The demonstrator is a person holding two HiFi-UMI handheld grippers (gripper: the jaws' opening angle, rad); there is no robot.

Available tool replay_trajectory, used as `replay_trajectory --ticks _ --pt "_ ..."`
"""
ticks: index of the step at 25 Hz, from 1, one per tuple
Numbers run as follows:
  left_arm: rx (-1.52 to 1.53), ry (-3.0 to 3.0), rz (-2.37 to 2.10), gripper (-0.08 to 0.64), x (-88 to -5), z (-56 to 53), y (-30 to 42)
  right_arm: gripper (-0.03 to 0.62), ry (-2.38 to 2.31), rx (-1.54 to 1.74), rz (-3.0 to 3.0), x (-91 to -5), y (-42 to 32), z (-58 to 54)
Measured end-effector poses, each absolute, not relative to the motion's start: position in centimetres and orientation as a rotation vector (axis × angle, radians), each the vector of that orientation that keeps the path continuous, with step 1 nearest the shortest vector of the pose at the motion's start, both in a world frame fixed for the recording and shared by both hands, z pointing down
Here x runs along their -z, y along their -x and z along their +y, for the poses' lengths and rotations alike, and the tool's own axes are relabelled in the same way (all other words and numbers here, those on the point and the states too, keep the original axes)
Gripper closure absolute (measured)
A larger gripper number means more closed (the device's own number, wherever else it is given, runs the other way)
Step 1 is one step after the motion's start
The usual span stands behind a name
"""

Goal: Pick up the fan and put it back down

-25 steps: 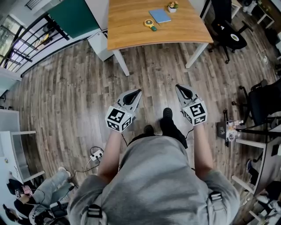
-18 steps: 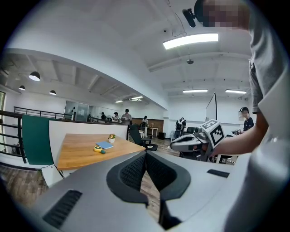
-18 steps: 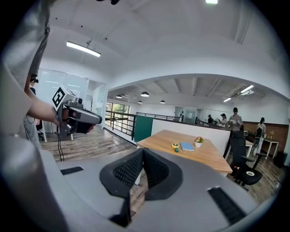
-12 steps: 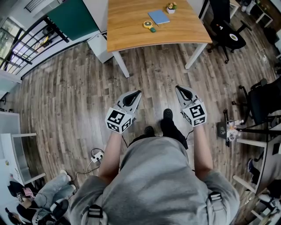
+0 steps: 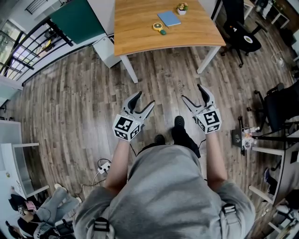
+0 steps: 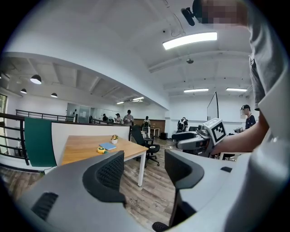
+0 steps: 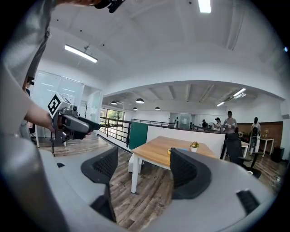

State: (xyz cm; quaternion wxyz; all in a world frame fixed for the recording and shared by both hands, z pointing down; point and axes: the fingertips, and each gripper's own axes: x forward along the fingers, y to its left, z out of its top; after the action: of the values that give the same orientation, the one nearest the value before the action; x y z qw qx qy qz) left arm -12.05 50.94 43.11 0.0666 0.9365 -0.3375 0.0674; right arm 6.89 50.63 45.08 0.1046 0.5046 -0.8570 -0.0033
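The left gripper (image 5: 145,98) and right gripper (image 5: 191,91) had just been opening, both wide and empty; the yellow fan (image 5: 159,26) lay well apart on the far table (image 5: 135,35).

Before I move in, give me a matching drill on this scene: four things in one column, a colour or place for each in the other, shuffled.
Things:
1. fan
2. notebook
3. potted plant
4. office chair

Colour or place:
A. black, on the floor beside the table
B. blue, lying flat on the table
C. yellow, nearest the person of the three table items
D. at the table's far edge, next to the notebook

Pairs: 1-C, 2-B, 3-D, 4-A
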Motion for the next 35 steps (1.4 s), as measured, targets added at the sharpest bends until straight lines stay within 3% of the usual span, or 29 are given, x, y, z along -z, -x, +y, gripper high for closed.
replay_trajectory --ticks 16,35 --pt "-0.159 -2.787 -1.045 0.276 -44.1 48.3 14.7 0.224 -1.459 -0.003 -2.495 -46.6 -5.2 48.2" --pt "-0.203 -2.765 -1.074 0.276 -44.4 38.7 11.3 0.249 -1.420 -0.043 -2.543 -47.1 -8.3 37.3"
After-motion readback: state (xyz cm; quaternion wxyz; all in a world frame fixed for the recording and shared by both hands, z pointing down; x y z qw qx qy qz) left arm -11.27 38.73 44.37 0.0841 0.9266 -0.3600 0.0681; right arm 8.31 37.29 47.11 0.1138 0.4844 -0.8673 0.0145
